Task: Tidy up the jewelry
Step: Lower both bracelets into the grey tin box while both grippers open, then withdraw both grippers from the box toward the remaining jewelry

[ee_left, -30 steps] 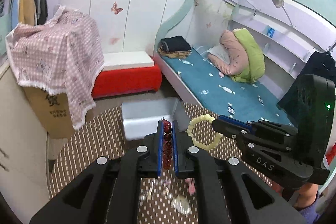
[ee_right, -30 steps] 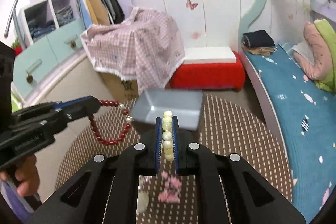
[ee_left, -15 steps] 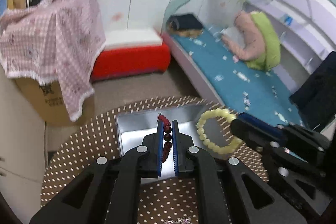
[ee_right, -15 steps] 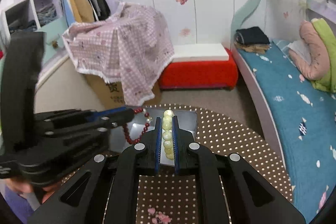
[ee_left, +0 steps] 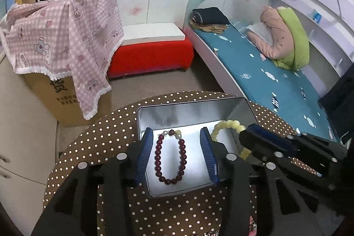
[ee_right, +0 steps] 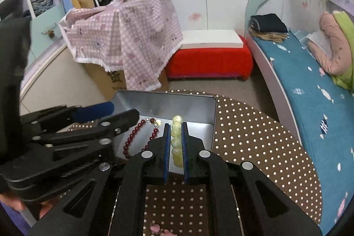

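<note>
In the left wrist view, my left gripper (ee_left: 178, 157) is standing spread over the tin (ee_left: 190, 110), its blue pads (ee_left: 145, 154) wide apart and pinching nothing. The red bracelet (ee_left: 170, 158) is lying flat on the tin's floor between them, touching neither pad. My right gripper (ee_left: 250, 138) is reaching in from the right, holding the yellow bracelet (ee_left: 227, 125) over the tin's right side.

In the right wrist view, my right gripper (ee_right: 176, 143) is pressing together on the yellow bracelet (ee_right: 176, 136), its beads stacked between the pads. The red bracelet (ee_right: 135, 138) is lying in the tin (ee_right: 166, 101) just left of it. The left gripper (ee_right: 106, 116) is hanging spread above the tin's left part. The tin is sitting on the dotted table (ee_right: 254, 136).
</note>
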A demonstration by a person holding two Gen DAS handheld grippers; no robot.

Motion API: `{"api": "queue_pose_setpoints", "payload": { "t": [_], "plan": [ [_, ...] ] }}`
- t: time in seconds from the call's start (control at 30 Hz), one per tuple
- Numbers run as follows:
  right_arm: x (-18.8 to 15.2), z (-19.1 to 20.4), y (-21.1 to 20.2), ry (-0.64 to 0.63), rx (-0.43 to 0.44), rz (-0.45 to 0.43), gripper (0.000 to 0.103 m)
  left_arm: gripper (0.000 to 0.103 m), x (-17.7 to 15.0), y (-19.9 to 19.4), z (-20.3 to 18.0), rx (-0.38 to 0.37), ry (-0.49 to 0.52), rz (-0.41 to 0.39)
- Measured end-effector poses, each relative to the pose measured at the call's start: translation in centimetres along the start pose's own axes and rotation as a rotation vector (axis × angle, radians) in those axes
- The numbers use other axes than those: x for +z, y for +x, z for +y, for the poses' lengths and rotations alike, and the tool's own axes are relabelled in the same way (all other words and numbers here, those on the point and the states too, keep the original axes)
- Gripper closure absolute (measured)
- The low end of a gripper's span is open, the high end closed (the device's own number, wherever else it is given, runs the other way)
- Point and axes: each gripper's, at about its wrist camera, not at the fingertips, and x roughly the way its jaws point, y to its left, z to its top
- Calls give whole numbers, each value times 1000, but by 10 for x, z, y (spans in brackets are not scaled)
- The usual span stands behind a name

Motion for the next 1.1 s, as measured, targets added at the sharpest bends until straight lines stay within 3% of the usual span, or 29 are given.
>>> {"api": "queue_pose_setpoints", "payload": {
  "t": [0.2, 0.27, 0.43, 0.5, 0.67, 0.83, 1.1],
  "plan": [
    [-6, -2, 7, 13, -15, 12, 91, 55, -3, -11, -2, 2, -5, -17],
    [-7, -3, 6, 17, -15, 13, 89, 44, -6, -18, -1, 13, -8, -36],
    [-14, -4, -13, 42, -23, -20, 57, 34, -16, -40, 4, 32, -24, -98],
    [-17, -2, -29, 27, -64, -62, 42, 34, -23, -51, 7, 37, -31, -114],
    [-31, 4, -78, -10, -93, -154, 38, 25, -46, -90, 6, 118, -21, -197],
    [-55, 4, -122, -13, -112, -220, 35, 25, -78, -125, 8, 120, -35, -255],
    [-111, -8, -154, 23, -158, -225, 34, 25, -133, -138, 21, 134, -81, -234]
  ]
}}
